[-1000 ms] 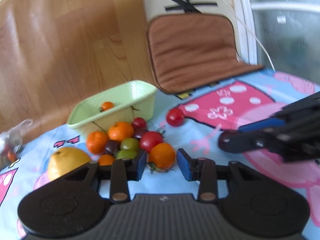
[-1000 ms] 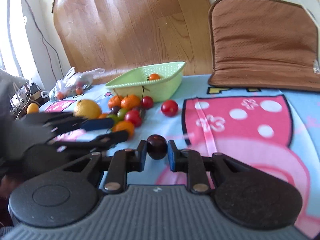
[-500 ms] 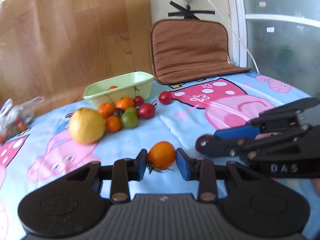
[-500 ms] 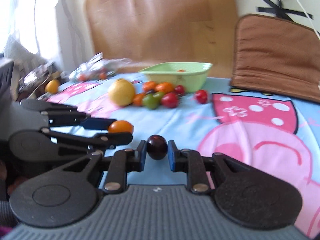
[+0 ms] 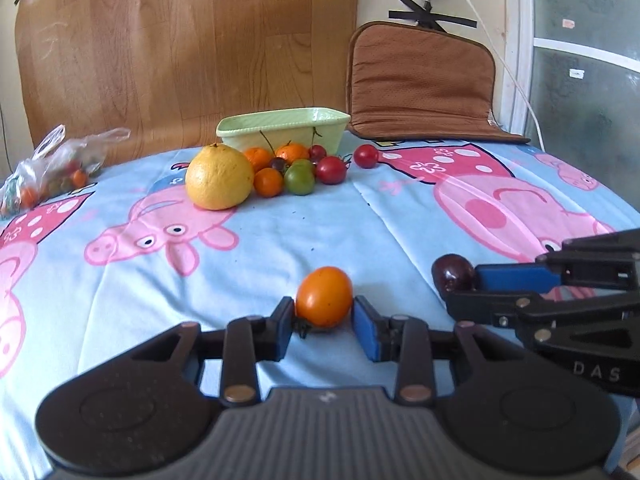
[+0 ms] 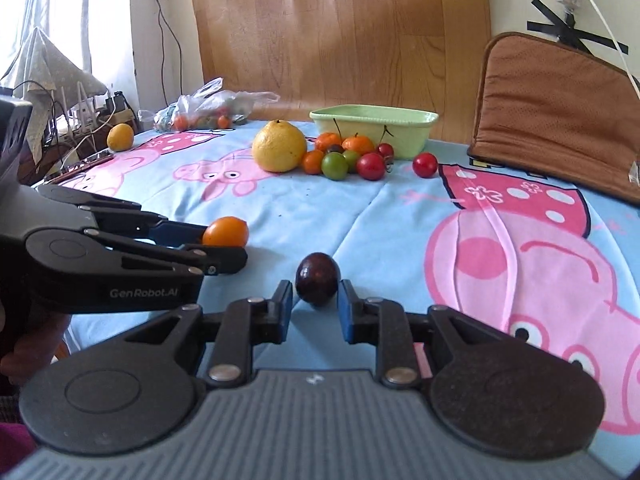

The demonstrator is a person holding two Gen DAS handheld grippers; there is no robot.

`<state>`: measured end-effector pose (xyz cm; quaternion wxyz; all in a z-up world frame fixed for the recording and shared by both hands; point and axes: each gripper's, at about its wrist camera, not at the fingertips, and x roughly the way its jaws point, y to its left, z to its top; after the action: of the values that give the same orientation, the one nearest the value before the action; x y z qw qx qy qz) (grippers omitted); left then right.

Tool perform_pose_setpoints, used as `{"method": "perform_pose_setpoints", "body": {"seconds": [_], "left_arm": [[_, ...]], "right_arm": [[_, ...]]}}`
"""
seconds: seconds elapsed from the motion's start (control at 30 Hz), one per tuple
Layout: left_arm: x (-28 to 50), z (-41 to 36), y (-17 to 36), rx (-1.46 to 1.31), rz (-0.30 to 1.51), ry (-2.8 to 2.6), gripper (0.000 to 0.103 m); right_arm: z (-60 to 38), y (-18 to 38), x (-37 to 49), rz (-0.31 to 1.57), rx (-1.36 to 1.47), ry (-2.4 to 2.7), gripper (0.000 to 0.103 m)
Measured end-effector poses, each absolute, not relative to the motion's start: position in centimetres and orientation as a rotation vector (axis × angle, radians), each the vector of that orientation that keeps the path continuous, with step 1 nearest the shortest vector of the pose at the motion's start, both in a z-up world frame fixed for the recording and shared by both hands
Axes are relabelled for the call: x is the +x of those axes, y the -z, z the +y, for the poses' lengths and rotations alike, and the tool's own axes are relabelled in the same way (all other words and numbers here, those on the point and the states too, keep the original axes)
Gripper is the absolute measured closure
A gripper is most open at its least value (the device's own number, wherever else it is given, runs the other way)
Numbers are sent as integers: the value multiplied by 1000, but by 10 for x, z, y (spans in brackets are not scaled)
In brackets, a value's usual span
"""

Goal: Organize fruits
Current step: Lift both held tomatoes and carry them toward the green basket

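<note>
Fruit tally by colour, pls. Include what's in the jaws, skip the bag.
Orange fruit: 4 (one in left gripper jaws)
Red fruit: 3
Green fruit: 2
Yellow fruit: 2
Dark purple fruit: 2 (one in right gripper jaws)
Total: 13. Bag skipped; basket inside hidden.

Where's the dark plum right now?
The plum is clamped in the right hand-held gripper, low over the blue cloth, just right of the orange tomato in the left hand-held gripper.
</note>
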<state>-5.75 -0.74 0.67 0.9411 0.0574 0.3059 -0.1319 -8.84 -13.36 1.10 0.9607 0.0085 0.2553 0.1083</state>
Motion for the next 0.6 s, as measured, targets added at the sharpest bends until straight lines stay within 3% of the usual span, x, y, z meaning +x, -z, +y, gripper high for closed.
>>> {"method": "perform_pose_setpoints", "body": {"seconds": [0.27, 0.6], "left_arm": [[-56, -6, -7, 83, 639, 244, 60], [-59, 0, -12, 20, 613, 279, 57]], "right_arm": [[-129, -9, -91, 521, 21, -208, 69], [-129, -8, -89, 520, 18, -207, 68]]}}
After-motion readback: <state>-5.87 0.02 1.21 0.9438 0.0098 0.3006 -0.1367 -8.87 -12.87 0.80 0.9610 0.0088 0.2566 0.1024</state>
